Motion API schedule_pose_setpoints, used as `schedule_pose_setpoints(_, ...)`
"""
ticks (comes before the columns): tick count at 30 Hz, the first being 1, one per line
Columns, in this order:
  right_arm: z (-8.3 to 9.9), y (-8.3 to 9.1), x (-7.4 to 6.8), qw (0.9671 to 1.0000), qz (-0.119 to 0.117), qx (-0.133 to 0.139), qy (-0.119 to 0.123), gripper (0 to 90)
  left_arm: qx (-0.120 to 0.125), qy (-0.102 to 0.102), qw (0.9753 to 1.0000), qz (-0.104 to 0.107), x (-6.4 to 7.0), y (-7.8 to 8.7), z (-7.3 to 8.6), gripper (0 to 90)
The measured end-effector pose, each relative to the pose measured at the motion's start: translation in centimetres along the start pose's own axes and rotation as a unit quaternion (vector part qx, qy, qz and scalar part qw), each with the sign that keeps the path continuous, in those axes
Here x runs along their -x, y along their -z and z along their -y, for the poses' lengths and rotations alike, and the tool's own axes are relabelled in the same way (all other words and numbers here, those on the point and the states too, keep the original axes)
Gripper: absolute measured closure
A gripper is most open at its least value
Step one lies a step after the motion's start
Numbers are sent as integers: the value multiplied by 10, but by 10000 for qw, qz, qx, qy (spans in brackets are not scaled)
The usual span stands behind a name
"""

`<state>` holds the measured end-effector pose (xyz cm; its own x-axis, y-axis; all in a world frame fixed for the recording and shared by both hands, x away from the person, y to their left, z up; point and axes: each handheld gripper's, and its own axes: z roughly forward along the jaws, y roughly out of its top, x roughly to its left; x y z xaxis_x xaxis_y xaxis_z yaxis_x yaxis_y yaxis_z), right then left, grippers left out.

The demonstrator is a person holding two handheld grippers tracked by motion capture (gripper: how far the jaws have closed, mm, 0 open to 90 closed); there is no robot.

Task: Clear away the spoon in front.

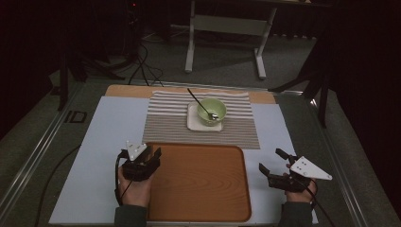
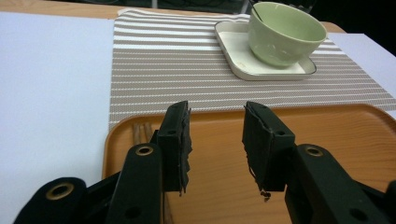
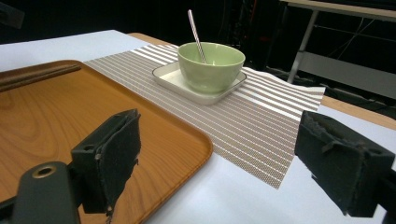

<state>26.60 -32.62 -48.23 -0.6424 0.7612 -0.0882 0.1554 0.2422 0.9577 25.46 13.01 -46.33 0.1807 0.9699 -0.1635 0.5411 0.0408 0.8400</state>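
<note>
I hold both jaw pairs wide, empty. Left gripper [image 1: 142,158] sits lower left over the tray [image 1: 198,208] edge; right gripper [image 1: 279,171] lower right. Bowl [image 1: 211,111] with spoon [image 1: 201,105] lies centre-top, slightly nearer the left gripper.

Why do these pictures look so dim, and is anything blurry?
High view: the room behind is near black, only the table lit. Left gripper view: the jaws close up look soft, the green bowl sharper. Right gripper view: pale sheen on the wooden tray, dark background.
</note>
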Motion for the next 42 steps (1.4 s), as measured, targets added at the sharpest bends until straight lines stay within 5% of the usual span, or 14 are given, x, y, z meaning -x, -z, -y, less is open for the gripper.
schedule_pose_setpoints(16,0,1,0,10000,11,10,-10,139,66,-205,9990,387,6,-18,-24,583)
schedule_pose_setpoints(42,0,0,1,10000,5,16,-22,139,85,-487,9979,413,12,-51,-59,544)
